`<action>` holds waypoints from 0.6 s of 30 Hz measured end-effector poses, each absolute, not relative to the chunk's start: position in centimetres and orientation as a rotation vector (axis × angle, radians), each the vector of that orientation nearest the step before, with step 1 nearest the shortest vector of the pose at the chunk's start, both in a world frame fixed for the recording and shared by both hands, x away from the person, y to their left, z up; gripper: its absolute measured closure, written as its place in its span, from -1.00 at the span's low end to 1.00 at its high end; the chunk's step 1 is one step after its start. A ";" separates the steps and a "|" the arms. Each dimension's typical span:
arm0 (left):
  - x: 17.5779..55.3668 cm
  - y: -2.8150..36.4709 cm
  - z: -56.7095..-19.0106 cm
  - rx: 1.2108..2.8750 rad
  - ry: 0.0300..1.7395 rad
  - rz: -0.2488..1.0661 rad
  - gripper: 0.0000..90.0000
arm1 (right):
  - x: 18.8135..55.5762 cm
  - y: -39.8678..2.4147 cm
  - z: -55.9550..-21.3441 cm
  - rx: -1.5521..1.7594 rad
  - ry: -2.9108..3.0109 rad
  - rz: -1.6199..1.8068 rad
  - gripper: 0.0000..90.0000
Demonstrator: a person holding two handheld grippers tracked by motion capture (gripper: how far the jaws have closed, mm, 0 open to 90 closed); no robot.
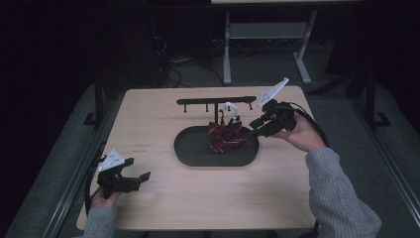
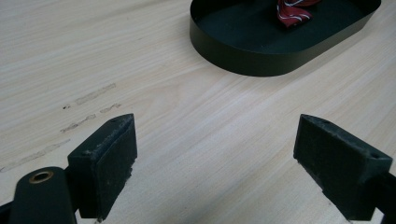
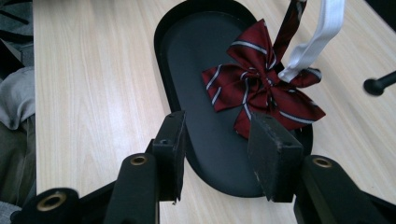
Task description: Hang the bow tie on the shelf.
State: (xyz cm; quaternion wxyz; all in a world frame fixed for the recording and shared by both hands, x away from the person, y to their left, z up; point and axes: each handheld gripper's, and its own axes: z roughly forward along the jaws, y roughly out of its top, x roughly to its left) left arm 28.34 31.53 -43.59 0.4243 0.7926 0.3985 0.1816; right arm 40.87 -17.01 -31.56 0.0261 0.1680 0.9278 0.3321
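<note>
1. Biggest thing here is the pale wood-grain surface (image 1: 163, 198), a rectangular top with a few faint scuff marks on its left part.
2. Sitting about mid-surface is a black oval tray (image 1: 190, 151) with a low rim, matte and dark inside.
3. Just behind the tray there's a long black bar rack (image 1: 198, 102) with little pegs hanging under it, standing along the far side of the surface.
4. The right hand-held gripper (image 1: 252, 128) comes in from the right side, held in a hand with a grey sleeve, and its tips are at the tray's right end. Jaws are partly spread with nothing pinched; from its own camera they frame the near end of the tray, and the bow sits just past them, not touched.
5. The left hand-held gripper (image 1: 141, 177) is low at the front-left corner, well apart from the tray, jaws spread wide over bare wood, holding nothing.
6. The dark red bow tie with thin white stripes (image 3: 254, 91) lies in the right part of the tray.
7. Smallest: a white elastic strap (image 3: 315, 39) rises from the bow's knot.
</note>
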 end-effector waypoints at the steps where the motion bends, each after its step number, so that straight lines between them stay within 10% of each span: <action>1: 28.3 31.5 -43.6 1.983 0.997 0.454 -0.71 | 40.8 -17.1 -31.6 0.522 2.868 1.027 0.24; 18: 28.3 31.5 -43.6 1.985 1.000 0.453 -0.71 | 39.0 -18.7 -33.2 0.556 2.857 1.064 0.24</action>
